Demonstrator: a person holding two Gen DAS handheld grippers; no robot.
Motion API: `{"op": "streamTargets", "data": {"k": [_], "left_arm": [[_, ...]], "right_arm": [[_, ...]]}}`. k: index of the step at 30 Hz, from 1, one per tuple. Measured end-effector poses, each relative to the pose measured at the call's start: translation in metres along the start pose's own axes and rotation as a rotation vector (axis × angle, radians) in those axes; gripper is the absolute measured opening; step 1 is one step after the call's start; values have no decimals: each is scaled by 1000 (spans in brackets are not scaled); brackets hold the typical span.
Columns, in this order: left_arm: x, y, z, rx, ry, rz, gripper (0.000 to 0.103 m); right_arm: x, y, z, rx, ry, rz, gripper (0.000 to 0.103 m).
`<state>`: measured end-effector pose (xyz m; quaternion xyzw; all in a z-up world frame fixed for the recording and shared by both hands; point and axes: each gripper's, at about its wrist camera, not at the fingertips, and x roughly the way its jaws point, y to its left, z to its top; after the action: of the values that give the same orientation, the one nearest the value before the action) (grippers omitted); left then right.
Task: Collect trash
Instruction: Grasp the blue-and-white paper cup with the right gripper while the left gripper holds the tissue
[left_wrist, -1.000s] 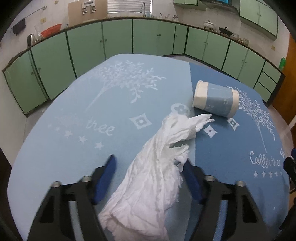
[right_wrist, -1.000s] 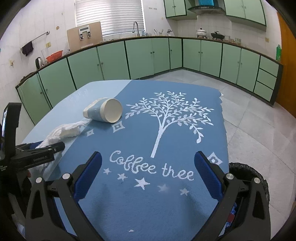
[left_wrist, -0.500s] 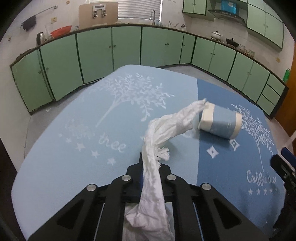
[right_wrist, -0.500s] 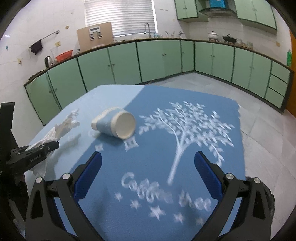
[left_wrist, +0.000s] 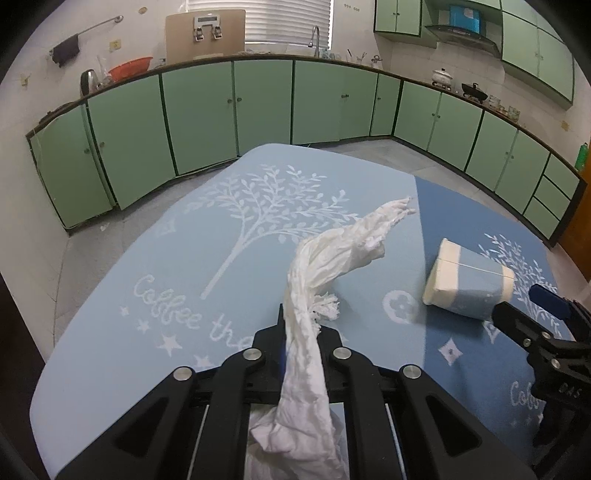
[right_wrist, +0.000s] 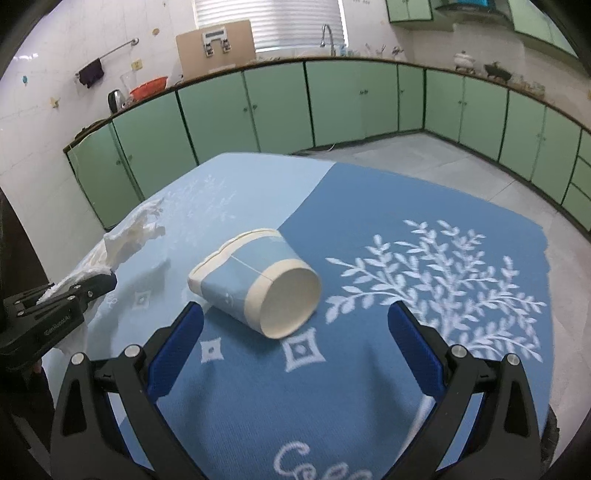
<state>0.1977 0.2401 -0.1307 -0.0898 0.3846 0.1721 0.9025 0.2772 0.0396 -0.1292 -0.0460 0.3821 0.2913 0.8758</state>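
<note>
My left gripper (left_wrist: 297, 332) is shut on a crumpled white tissue (left_wrist: 332, 251), which it holds a little above the blue tablecloth (left_wrist: 177, 266); the tissue's far end sticks out ahead and its tail hangs below the fingers. A blue and cream paper cup (right_wrist: 258, 282) lies on its side on the cloth, mouth toward my right gripper (right_wrist: 295, 338). That gripper is open, its blue pads just short of the cup on either side. In the left wrist view the cup (left_wrist: 467, 286) lies to the right, with the right gripper's finger (left_wrist: 517, 325) beside it. The right wrist view shows the left gripper (right_wrist: 74, 291) and tissue (right_wrist: 125, 240) at the left.
The table is covered by a cloth that is light blue on the left and darker blue (right_wrist: 369, 369) on the right. Green kitchen cabinets (left_wrist: 258, 107) line the walls beyond a grey tiled floor (right_wrist: 424, 155). A dark bin's rim (right_wrist: 550, 424) shows at the table's right edge.
My left gripper shut on the tissue and lifted it off the cloth. My right gripper moved left and forward to the lying cup, staying open.
</note>
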Motion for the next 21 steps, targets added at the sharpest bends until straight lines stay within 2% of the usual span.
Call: {"op": "streamTargets", "data": {"k": [14, 16, 17, 18, 21], "left_arm": [[16, 10, -4, -19, 39, 18, 8], [18, 10, -5, -19, 44, 18, 8], [19, 10, -5, -19, 45, 18, 8], [19, 10, -6, -19, 48, 18, 8], [18, 8, -5, -18, 47, 15, 8]], "right_arm": [[35, 8, 20, -26, 97, 75, 97], [37, 8, 21, -26, 102, 99, 93], [38, 9, 22, -26, 105, 114, 83], [38, 9, 21, -25, 107, 137, 78], [35, 10, 21, -24, 98, 143, 71]]}}
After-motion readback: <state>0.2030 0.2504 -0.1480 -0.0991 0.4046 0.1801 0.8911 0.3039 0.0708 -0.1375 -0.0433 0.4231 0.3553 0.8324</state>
